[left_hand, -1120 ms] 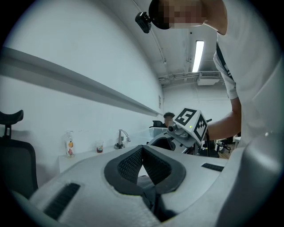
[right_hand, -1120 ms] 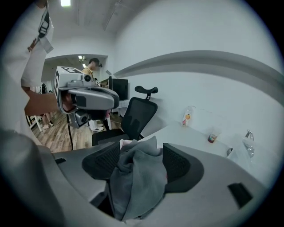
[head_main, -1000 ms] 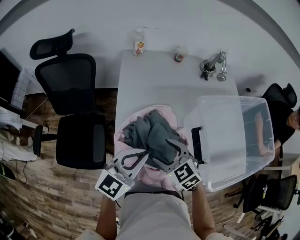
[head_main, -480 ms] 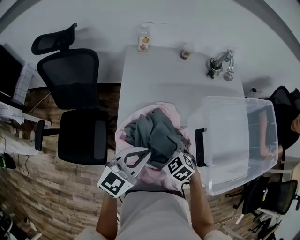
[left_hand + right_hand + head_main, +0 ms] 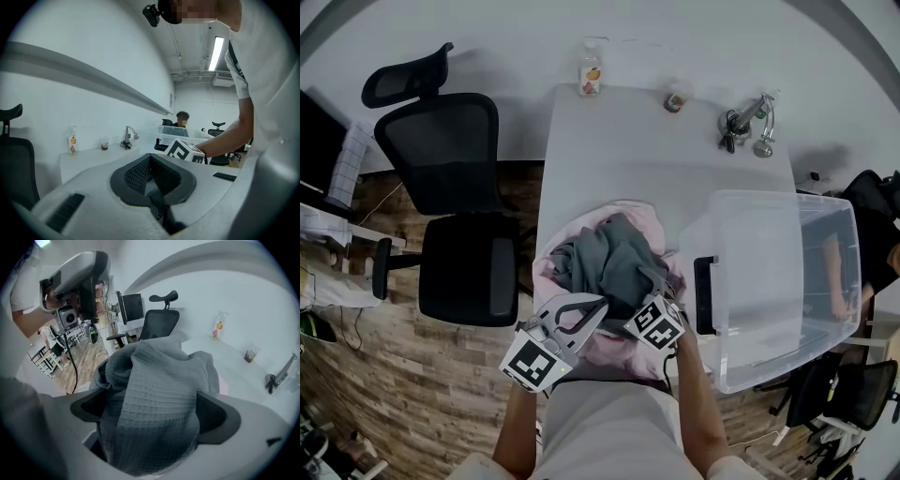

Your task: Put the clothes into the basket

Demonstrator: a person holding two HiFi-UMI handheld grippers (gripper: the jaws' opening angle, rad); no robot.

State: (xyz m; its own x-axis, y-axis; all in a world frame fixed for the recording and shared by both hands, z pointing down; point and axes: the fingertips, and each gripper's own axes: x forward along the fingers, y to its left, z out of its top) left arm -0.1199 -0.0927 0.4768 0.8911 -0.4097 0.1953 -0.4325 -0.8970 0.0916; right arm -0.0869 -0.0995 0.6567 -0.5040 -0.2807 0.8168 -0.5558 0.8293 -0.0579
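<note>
The right gripper (image 5: 154, 412), jaws just opened wide, straddles the grey garment (image 5: 157, 376) heaped on the worktop (image 5: 619, 150) beside the clear basket (image 5: 769, 199), apparently poised to pinch it, while the left gripper (image 5: 152, 180) waits closed and empty.

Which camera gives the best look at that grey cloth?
The right gripper view: the grey cloth fills it close up, its waffle weave plain. The head view shows it small, atop pink clothes. The left gripper view misses it.
</note>
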